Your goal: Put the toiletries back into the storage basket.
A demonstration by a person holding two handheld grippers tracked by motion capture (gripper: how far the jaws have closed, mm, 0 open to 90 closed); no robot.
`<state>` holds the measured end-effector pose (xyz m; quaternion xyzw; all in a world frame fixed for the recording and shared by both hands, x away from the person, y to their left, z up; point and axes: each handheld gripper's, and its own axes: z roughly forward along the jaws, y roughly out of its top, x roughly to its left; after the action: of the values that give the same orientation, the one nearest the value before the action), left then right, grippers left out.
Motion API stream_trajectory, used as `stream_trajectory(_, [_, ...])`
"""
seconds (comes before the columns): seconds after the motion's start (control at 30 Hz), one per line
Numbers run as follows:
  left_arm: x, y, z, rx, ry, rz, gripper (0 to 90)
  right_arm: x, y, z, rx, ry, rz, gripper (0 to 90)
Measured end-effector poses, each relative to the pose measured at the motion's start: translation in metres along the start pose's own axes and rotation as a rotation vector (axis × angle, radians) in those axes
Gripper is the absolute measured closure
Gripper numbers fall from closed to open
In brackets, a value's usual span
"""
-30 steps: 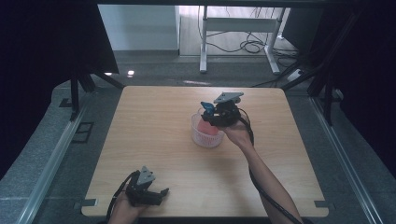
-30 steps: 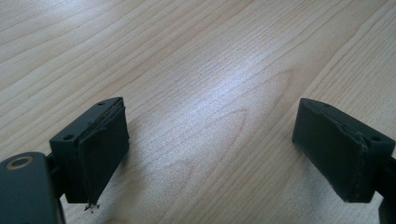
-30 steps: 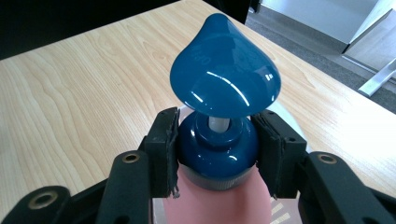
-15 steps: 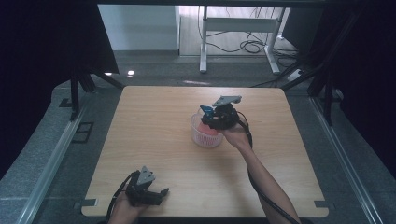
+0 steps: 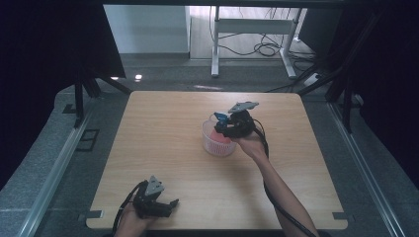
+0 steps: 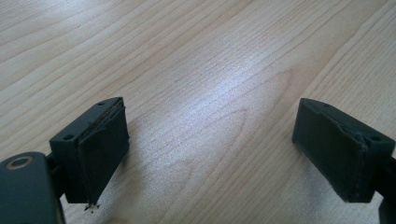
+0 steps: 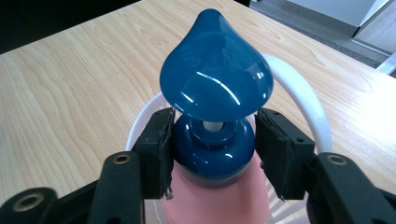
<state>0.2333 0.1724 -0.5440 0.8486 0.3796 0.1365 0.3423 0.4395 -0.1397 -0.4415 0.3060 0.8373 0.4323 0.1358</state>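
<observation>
Right gripper (image 7: 212,154) sits at the blue cap (image 7: 215,84) of a pink bottle (image 7: 217,203), jaws narrow and just been opening: the left pad looks to be touching the dark blue collar under the teardrop top, the right pad shows a thin gap, so I read this as a release, not a clamp. The bottle stands roughly upright inside the white basket (image 5: 217,143), whose rim curves behind the cap in the right gripper view; the basket is on the bench (image 5: 163,128), right of centre, with the right hand (image 5: 249,143) just beside its near edge. Left gripper (image 6: 212,149) is wide, nothing between the jaws, bare wood under it, parked near the front edge of the bench in the high view (image 5: 154,201), well apart from the basket. Risks from here, my read: one pad dragging on the collar while the other is free could tip the bottle or pull it sideways as the gripper backs off; the bottle is tall against the basket wall, top-heavy with that cap, so a small nudge may lean it on the rim or topple the light basket. Lifting out at an angle could also catch the teardrop overhang on a pad and hoist the bottle back up. Can't tell whether the bottle base is seated flat, since the basket floor is hidden. Beyond the bench, a metal stand and floor cables (image 5: 257,47), not in play.
</observation>
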Motion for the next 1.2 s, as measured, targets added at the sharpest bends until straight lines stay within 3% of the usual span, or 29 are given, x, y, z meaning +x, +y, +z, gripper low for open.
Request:
stream_trajectory(0.5, [0.0, 0.0, 0.0, 0.0, 0.0, 0.0, 10.4, -0.002, -0.002, -0.008, -0.021, -0.009, 0.01, 28.5])
stream_trajectory(1.2, [0.0, 0.0, 0.0, 0.0, 0.0, 0.0, 10.4, 0.008, 0.007, -0.022, -0.03, 0.007, -0.021, 23.7])
